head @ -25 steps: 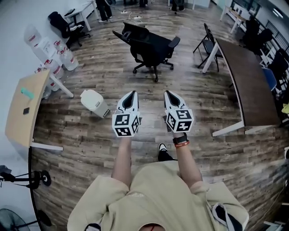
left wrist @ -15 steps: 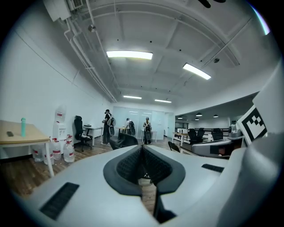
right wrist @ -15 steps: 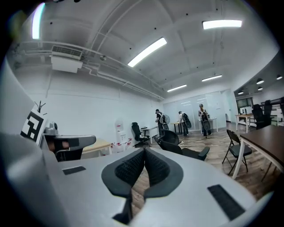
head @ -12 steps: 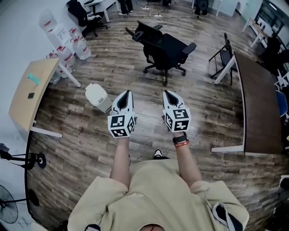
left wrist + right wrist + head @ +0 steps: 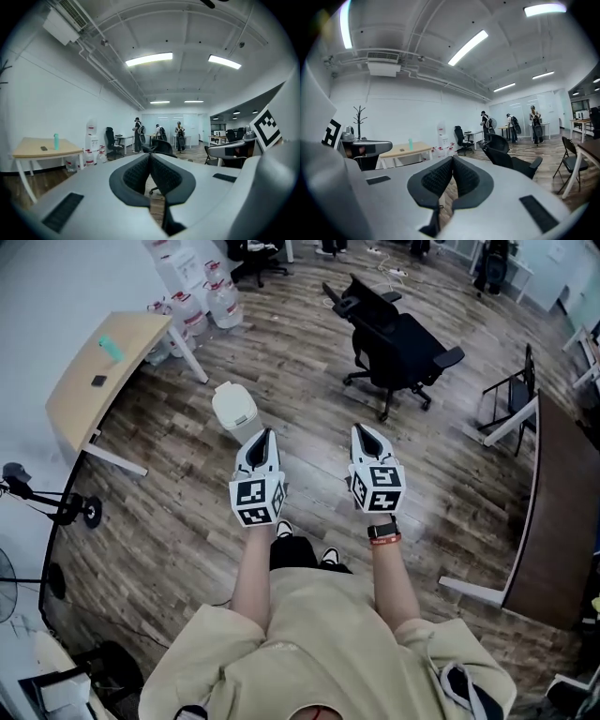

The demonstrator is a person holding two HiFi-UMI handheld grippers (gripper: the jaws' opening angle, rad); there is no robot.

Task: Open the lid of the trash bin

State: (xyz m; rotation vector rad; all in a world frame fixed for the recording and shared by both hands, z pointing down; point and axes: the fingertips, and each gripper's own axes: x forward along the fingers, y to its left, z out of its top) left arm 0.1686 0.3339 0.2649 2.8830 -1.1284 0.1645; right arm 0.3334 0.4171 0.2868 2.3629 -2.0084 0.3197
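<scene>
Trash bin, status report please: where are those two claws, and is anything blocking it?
Left gripper, right gripper: both shut, empty, mid-air. Trash bin just ahead of the left gripper, closed, untouched. Nothing in between.

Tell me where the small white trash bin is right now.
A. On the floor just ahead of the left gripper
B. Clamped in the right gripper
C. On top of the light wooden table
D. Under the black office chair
A: the head view shows the trash bin standing on the wooden floor just beyond the left gripper, while the right gripper is shut on nothing.
</scene>
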